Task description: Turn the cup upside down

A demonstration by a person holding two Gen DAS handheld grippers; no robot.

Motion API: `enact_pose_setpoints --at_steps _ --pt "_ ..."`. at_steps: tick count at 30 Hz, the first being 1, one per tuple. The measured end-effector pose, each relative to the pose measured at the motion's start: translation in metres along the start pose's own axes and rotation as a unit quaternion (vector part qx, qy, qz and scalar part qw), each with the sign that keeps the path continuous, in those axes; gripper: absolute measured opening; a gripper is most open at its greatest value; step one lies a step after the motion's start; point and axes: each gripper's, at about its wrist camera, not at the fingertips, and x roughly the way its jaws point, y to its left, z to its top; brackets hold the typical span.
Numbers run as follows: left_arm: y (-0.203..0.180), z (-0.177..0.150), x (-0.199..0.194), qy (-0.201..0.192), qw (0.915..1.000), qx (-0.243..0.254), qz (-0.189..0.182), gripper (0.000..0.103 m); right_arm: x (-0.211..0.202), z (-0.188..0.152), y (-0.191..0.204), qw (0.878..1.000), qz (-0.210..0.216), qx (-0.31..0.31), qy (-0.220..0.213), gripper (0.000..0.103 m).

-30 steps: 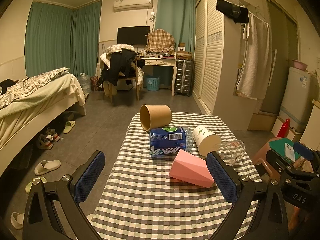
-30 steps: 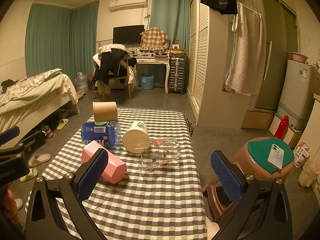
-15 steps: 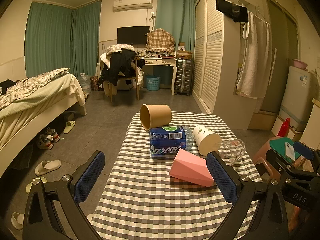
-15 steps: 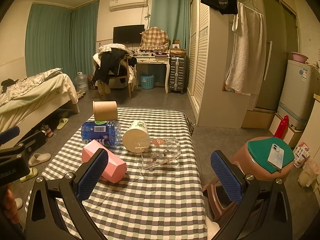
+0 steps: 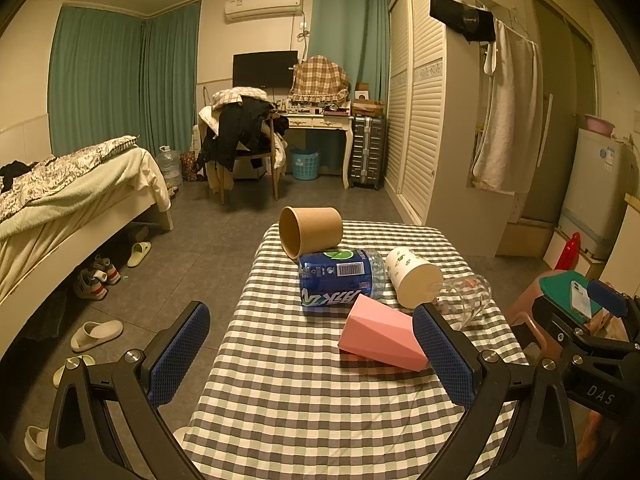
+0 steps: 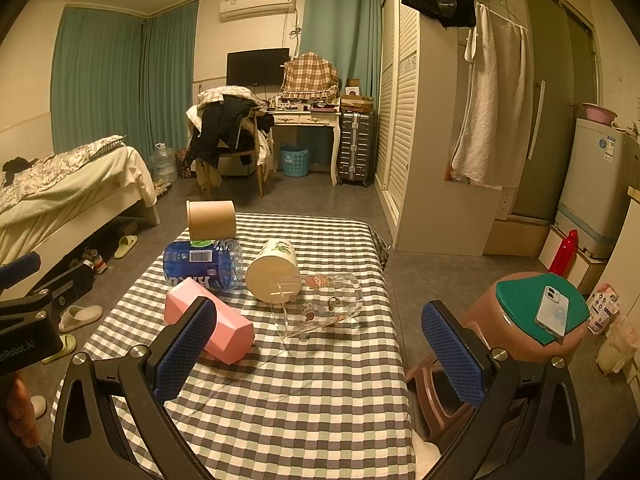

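Several cups lie on their sides on a checked tablecloth: a brown paper cup at the far end, a white leaf-print cup, a pink faceted cup and a clear glass cup. My left gripper is open and empty above the near table, the pink cup by its right finger. My right gripper is open and empty, just short of the glass cup.
A blue-labelled water bottle lies between the cups. A brown stool with a green top and a phone stands right of the table. A bed and slippers are on the left, a wardrobe on the right.
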Motion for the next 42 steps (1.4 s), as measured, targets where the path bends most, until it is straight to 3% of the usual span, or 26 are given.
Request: enact_pose_setpoints --at_steps 28,36,42 --pt "0.008 -0.005 0.005 0.01 0.9999 0.001 0.004 0.103 0.004 -0.002 0.002 1.0 0.004 -0.002 0.009 0.103" --pt "0.022 0.024 0.027 -0.007 0.9997 0.006 0.024 0.103 0.037 0.041 -0.001 0.999 0.022 -0.012 0.032 0.103" --pt "0.04 0.04 0.071 0.008 0.9989 0.012 0.045 0.103 0.096 0.065 0.017 0.997 0.03 -0.029 0.072 0.103"
